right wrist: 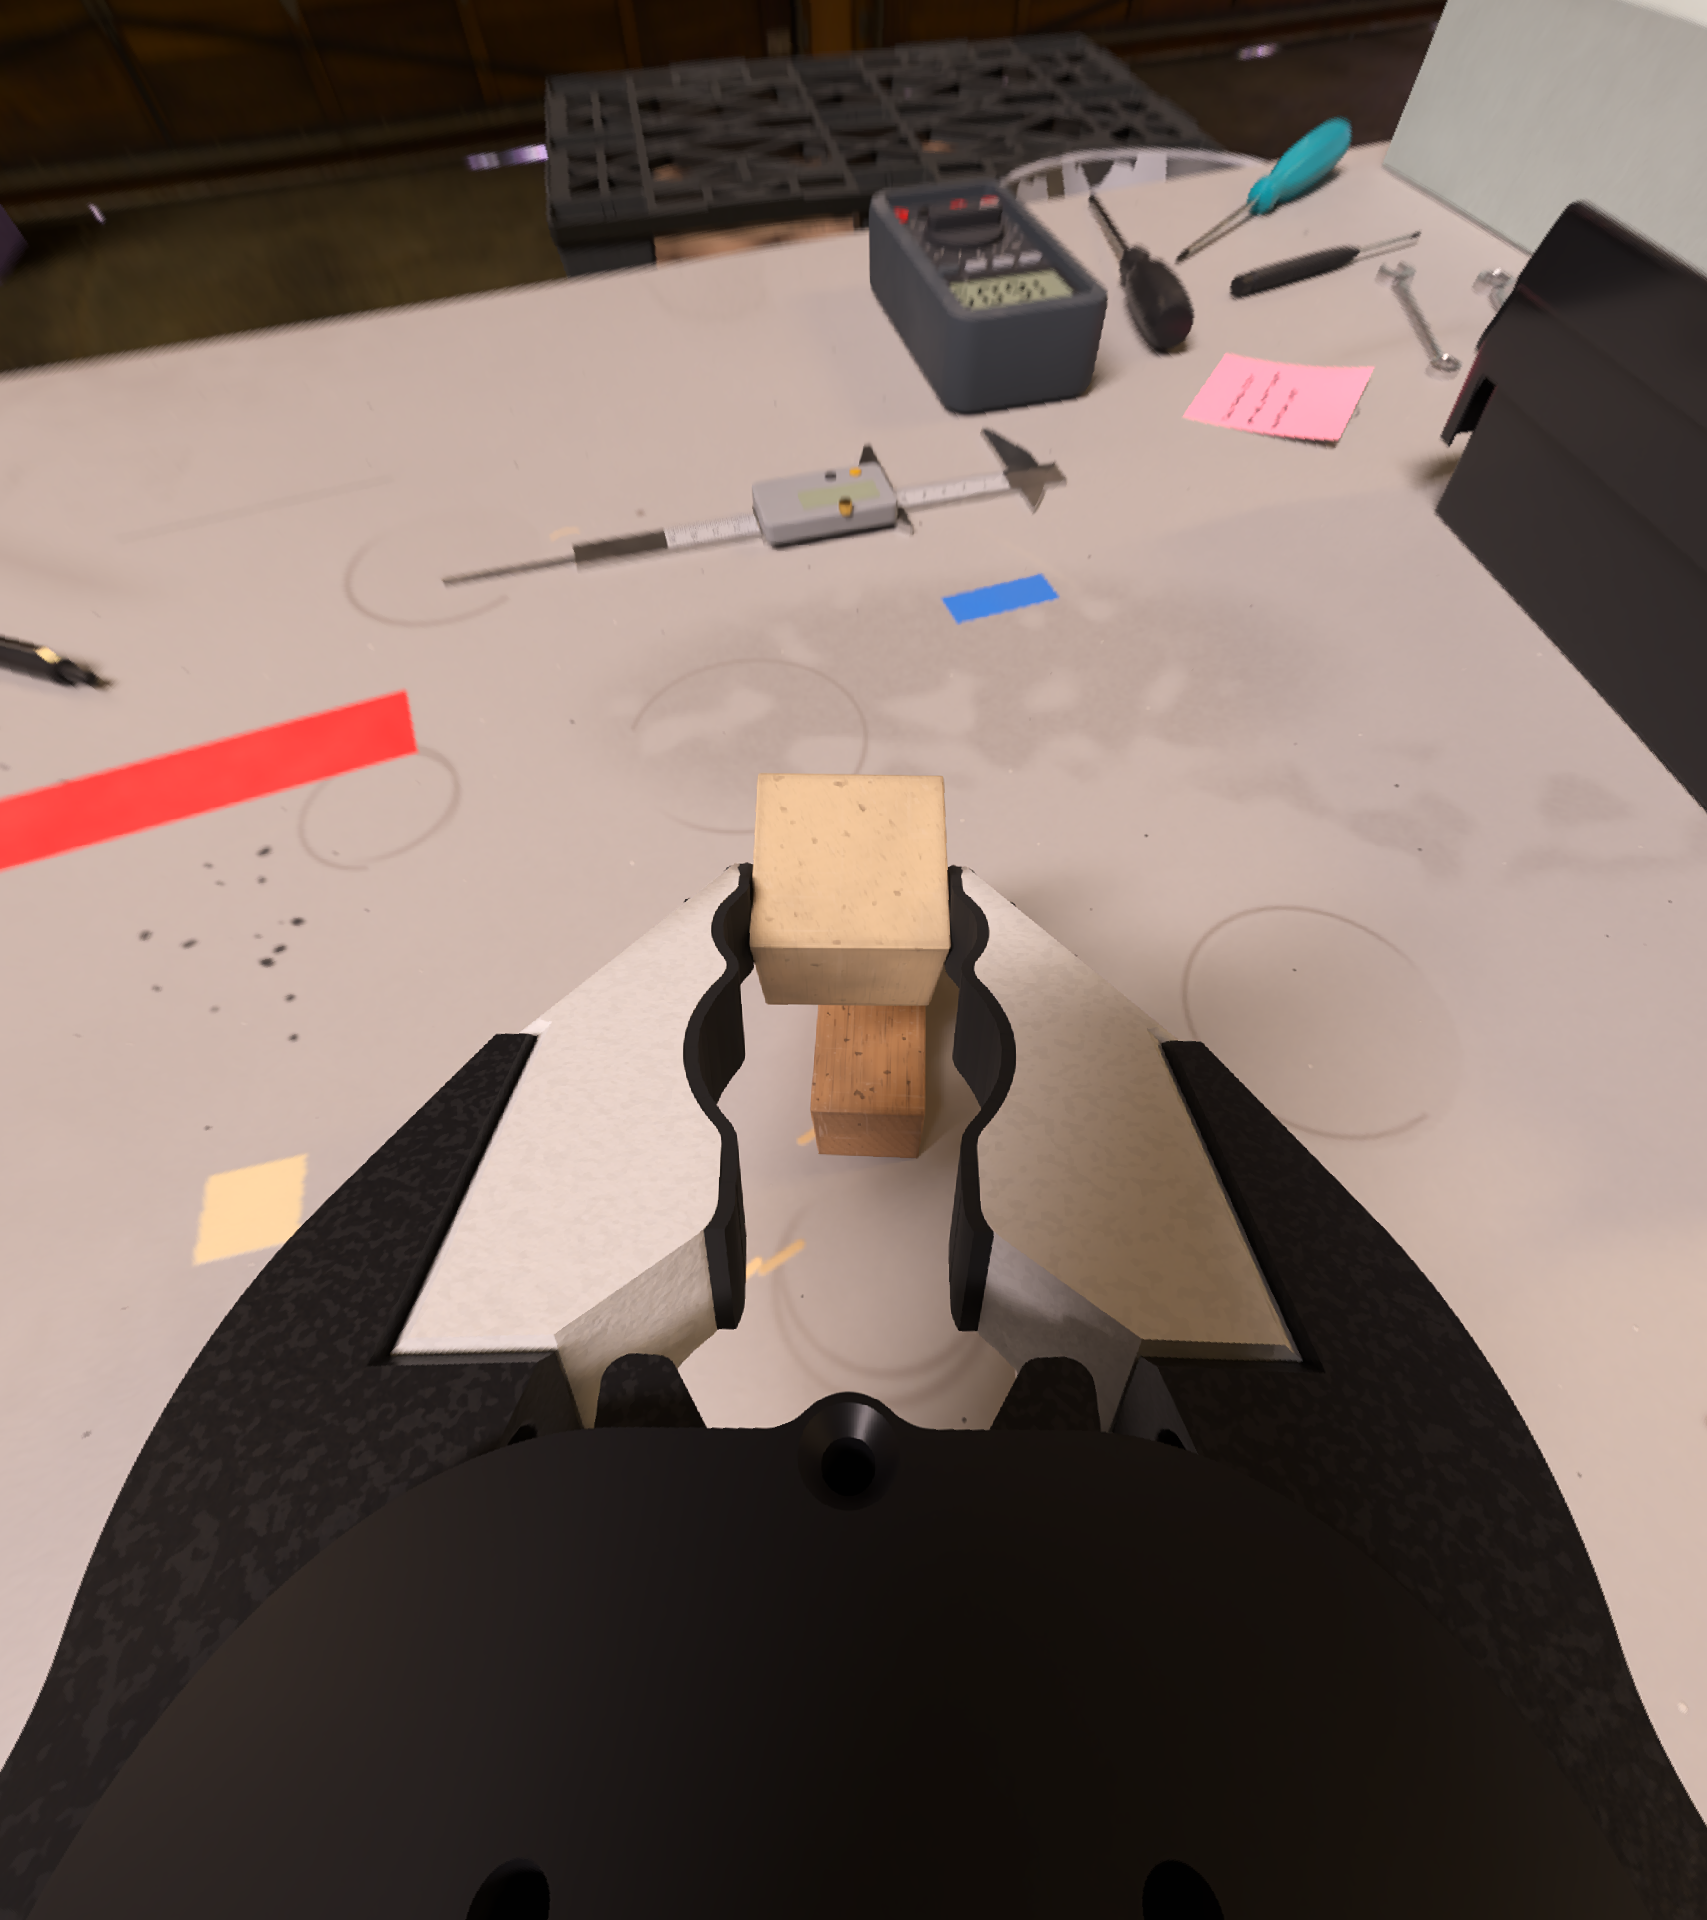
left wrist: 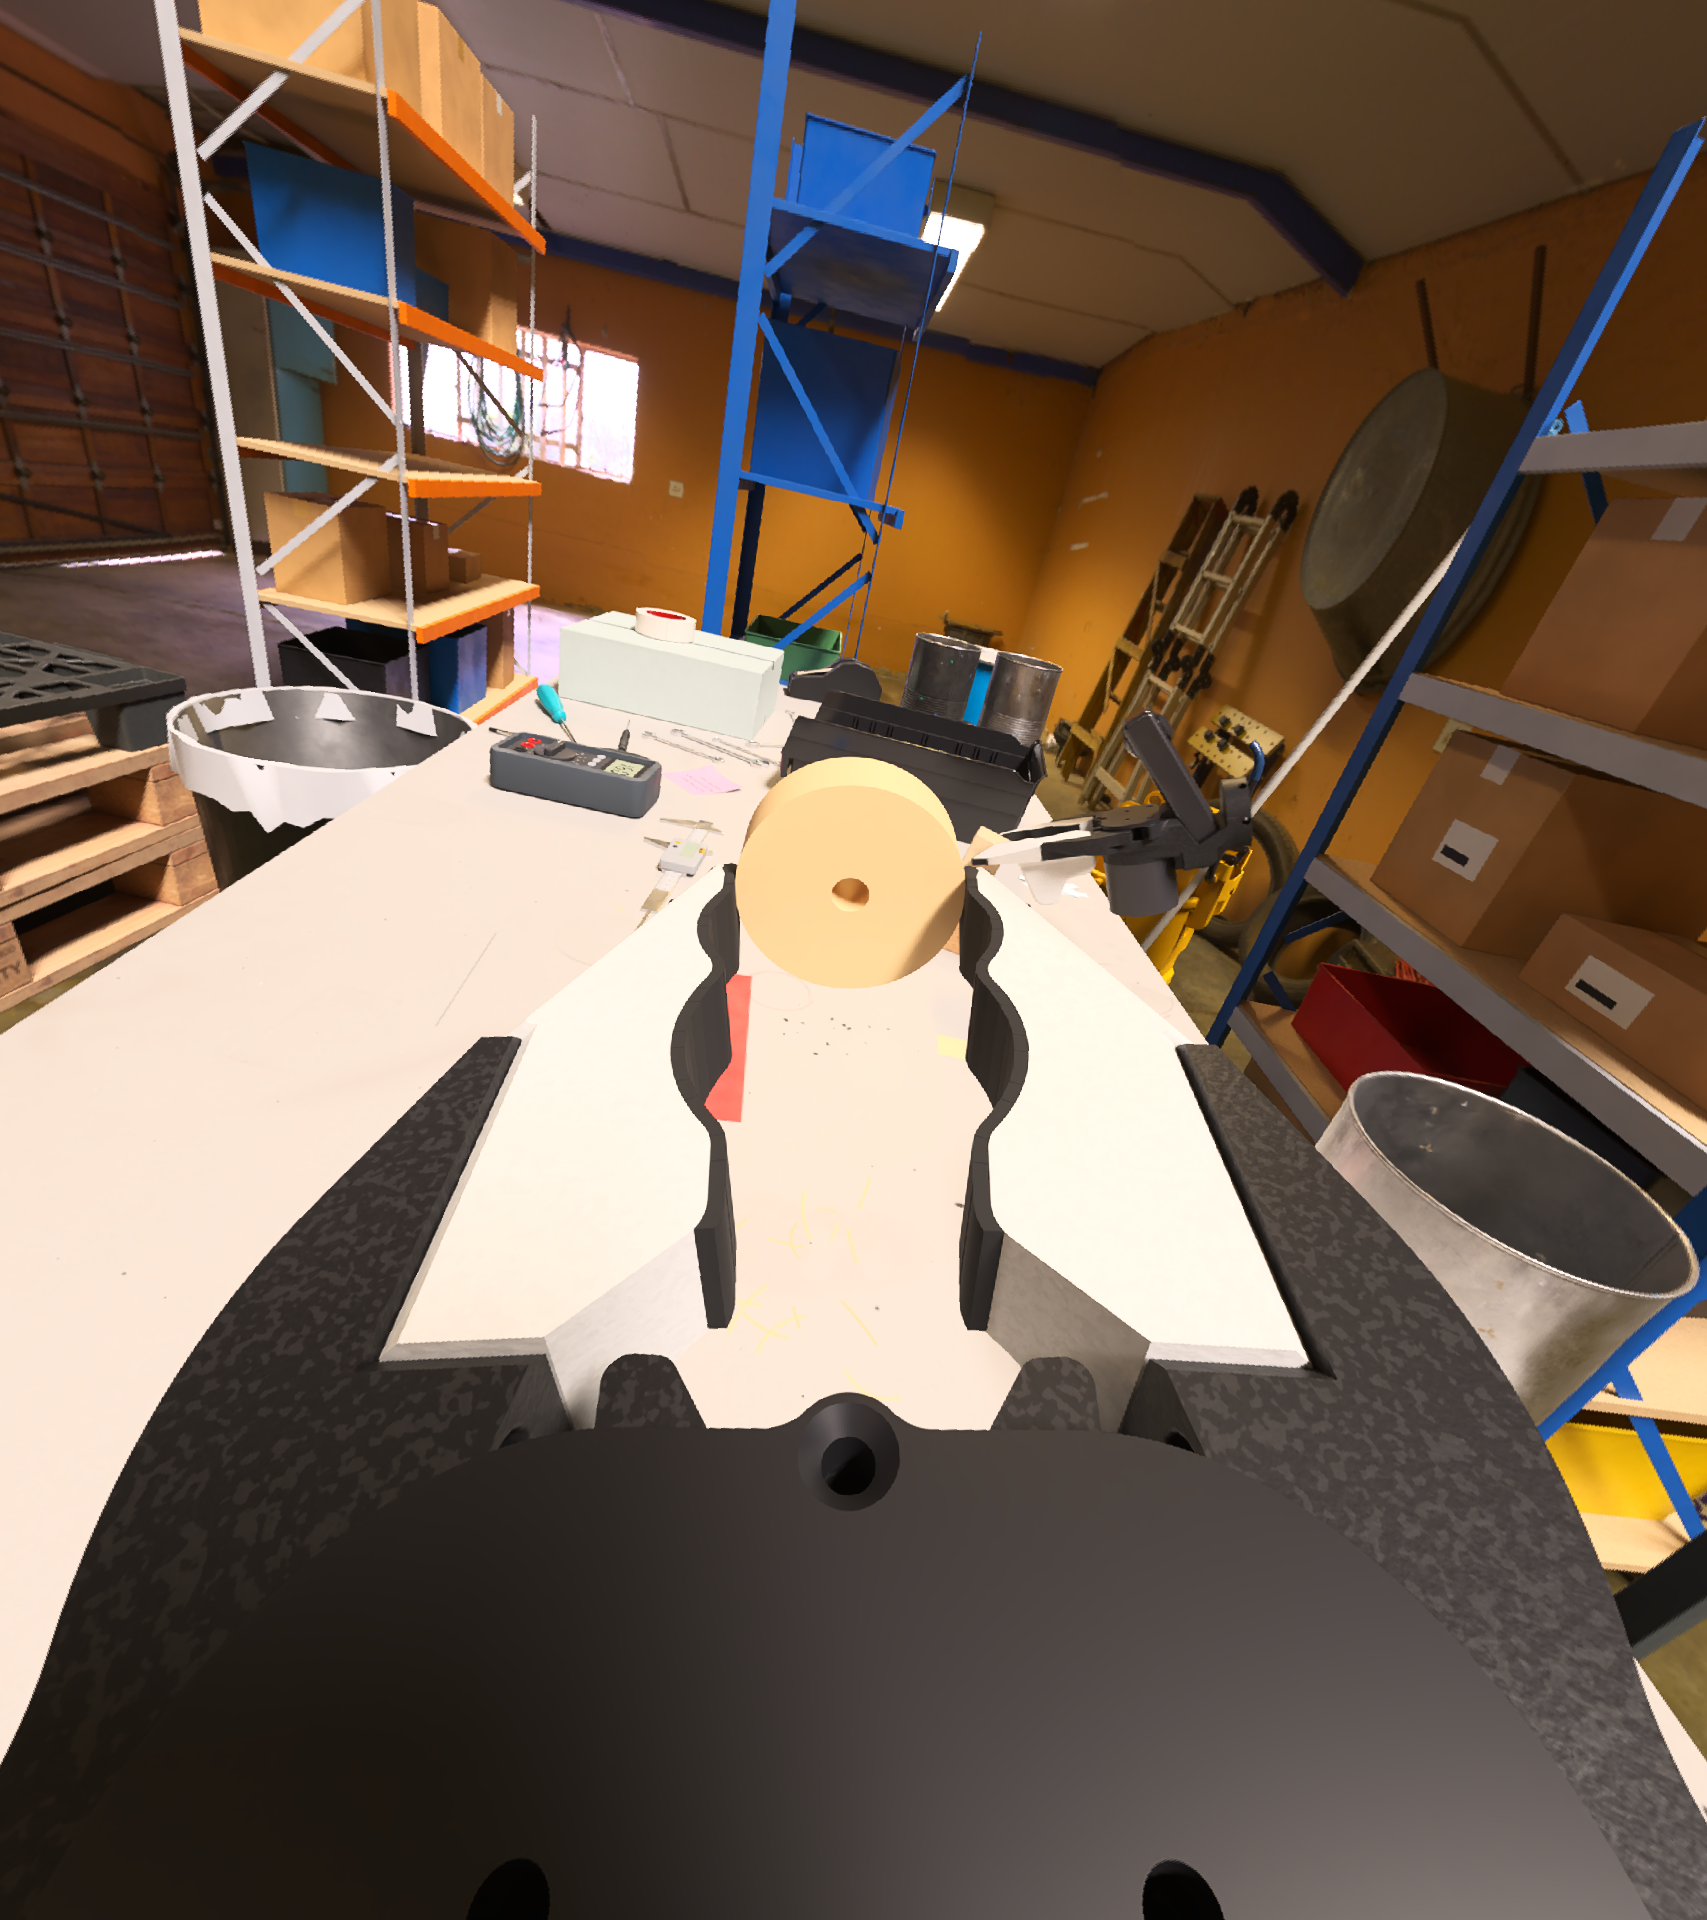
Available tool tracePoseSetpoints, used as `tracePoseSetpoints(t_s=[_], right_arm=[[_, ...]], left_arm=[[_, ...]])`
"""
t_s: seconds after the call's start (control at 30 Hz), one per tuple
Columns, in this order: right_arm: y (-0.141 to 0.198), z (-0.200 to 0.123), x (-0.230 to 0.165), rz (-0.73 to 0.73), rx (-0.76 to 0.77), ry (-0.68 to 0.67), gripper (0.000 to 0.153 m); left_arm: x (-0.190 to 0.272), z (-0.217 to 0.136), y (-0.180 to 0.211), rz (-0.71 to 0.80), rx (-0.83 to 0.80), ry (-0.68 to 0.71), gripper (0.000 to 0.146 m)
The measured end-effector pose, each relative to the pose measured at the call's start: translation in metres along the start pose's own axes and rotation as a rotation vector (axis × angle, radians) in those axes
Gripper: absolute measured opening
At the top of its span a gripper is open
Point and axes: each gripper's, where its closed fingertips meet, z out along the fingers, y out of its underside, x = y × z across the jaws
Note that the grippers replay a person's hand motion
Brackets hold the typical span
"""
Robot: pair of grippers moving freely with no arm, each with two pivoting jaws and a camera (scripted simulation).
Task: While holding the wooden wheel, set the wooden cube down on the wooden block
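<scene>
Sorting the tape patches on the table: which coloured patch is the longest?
The red tape strip, at the left of the white table in the right wrist view. It is a long band, whereas the blue patch and pale yellow patch are short.

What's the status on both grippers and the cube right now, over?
Left gripper shut on wooden wheel, held up. Right gripper shut on wooden cube, above wooden block on table; contact unclear. Nothing in the way.

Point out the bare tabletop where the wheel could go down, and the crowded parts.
Free: the stretch between red tape and caliper, and right of the wooden block toward the black bin. Crowded: the far corner around the multimeter, screwdrivers and pink note.
</scene>
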Motion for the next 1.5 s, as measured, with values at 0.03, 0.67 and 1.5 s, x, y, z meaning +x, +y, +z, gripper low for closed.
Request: tracePoseSetpoints(t_s=[0.03,0.67,1.5], right_arm=[[0.002,0.006,-0.002,-0.015,-0.023,0.007,0.036],[0.036,0.039,0.007,-0.056,-0.164,0.097,0.036],[-0.053,-0.071,-0.022,-0.123,-0.113,0.191,0.052]], left_arm=[[0.000,0.001,0.001,0.000,-0.004,0.000,0.042],[-0.001,-0.001,-0.001,-0.007,0.002,0.002,0.042],[-0.005,-0.012,-0.007,-0.006,0.019,-0.020,0.042]])
